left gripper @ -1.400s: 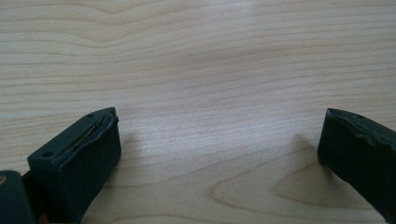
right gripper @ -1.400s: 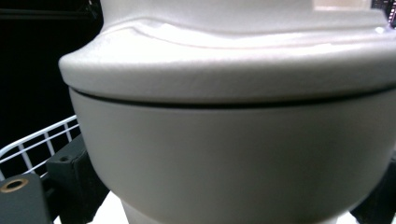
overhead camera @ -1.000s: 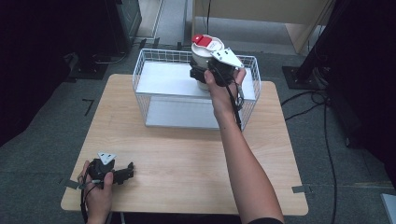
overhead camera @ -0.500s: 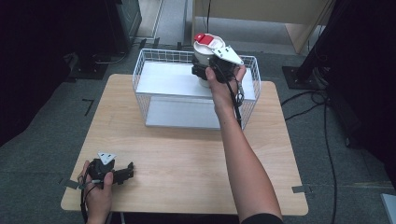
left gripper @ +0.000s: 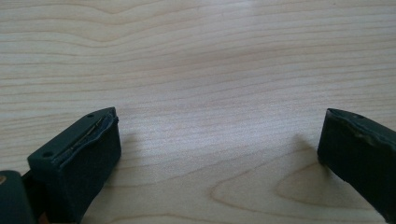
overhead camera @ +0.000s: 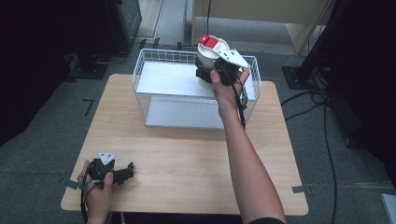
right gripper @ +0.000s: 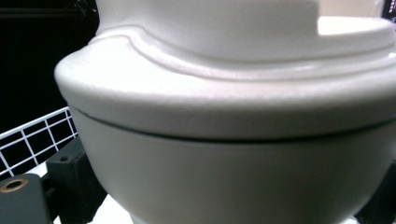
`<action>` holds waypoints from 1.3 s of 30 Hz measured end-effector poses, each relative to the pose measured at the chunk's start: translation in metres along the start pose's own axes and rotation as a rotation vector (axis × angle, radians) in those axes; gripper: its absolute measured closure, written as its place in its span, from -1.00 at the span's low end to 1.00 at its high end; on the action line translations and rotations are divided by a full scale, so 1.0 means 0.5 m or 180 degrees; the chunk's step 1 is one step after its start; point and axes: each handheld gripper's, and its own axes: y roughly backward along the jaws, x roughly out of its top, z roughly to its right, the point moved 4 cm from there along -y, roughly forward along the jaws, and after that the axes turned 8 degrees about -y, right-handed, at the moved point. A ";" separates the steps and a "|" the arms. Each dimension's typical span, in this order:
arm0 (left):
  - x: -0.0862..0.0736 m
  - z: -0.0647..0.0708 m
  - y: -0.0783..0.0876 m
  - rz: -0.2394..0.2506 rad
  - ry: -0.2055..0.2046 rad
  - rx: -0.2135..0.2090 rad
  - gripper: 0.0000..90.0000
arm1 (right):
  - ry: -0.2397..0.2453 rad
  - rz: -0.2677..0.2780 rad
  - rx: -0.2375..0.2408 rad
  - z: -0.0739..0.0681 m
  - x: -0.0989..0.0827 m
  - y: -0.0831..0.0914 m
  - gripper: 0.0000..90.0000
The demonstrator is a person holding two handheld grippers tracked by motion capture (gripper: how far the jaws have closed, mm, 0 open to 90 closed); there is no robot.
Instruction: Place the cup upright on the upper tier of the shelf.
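A white round container [overhead camera: 211, 55] with a red tab [overhead camera: 208, 41] on its lid is at the far right of the white wire basket [overhead camera: 140, 70], its top above the rim. My right gripper [overhead camera: 205, 75] is shut on the container's lower body. In the right gripper view the container [right gripper: 233, 116] is very close, with black fingers [right gripper: 70, 182] at its sides. Whether its base touches the basket floor is hidden. My left gripper [overhead camera: 130, 171] lies on the wooden table [overhead camera: 187, 158] near the front left corner. It is open [left gripper: 219, 154], with bare wood between its jaws.
The basket has a white liner [overhead camera: 173, 84] and stands at the far middle of the table. Black stands and cables [overhead camera: 322, 116] are on the floor to the right. A dark cabinet [overhead camera: 126, 18] stands at the far left.
My right gripper has shifted slightly right and up with the container. The left gripper has not moved.
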 end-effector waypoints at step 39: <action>0.000 0.000 0.000 -0.0002 0.0004 -0.0003 -1.00 | 0.0190 0.0023 0.0060 0.045 -0.081 0.141 -1.00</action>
